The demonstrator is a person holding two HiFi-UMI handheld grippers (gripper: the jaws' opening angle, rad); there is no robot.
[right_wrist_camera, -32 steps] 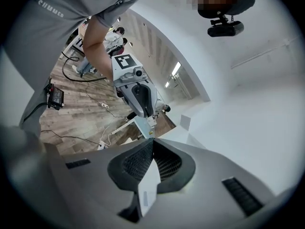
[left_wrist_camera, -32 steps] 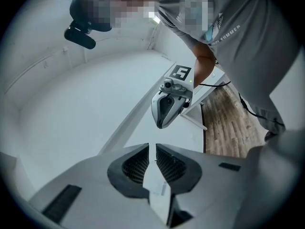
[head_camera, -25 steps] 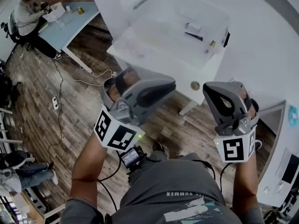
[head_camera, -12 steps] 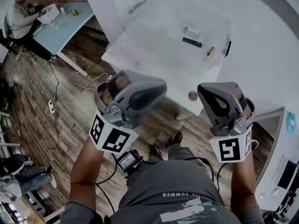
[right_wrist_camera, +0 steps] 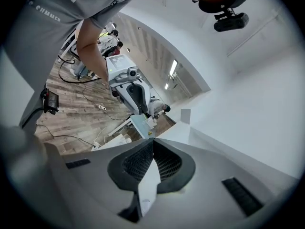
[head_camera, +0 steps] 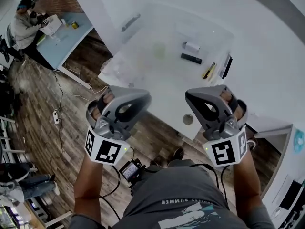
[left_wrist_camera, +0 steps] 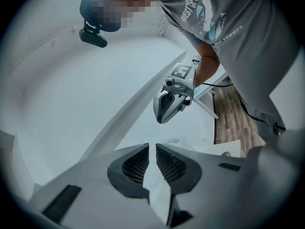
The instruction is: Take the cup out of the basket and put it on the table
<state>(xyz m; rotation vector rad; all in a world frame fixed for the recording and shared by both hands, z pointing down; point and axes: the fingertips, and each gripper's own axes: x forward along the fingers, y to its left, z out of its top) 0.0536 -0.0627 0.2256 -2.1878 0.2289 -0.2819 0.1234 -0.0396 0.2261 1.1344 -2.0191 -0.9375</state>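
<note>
Most of what lies ahead of you is the white table (head_camera: 164,101), bare along its near edge. On it stands the basket (head_camera: 125,46), a clear plastic bin with cloudy walls.

Your left gripper (left_wrist_camera: 152,147) and right gripper (right_wrist_camera: 152,143) hang at the table's near edge, short of the bin. Both are empty: the right jaws are pressed together, and the left are drawn in to a thin slit.

Inside the bin, a faint pale-green shape looks like the cup (head_camera: 158,50), though the plastic blurs it too much to be sure. To its right lie a small white block (head_camera: 192,46), a black bar (head_camera: 190,58) and a yellowish pen (head_camera: 208,70).

If you reach in with the jaws together, you will probably just nudge the cup over. Come in too low and you could catch the bin's wall and shove the whole bin. Because the cup is so hard to see, you may also close on air or clip the white block.
</note>
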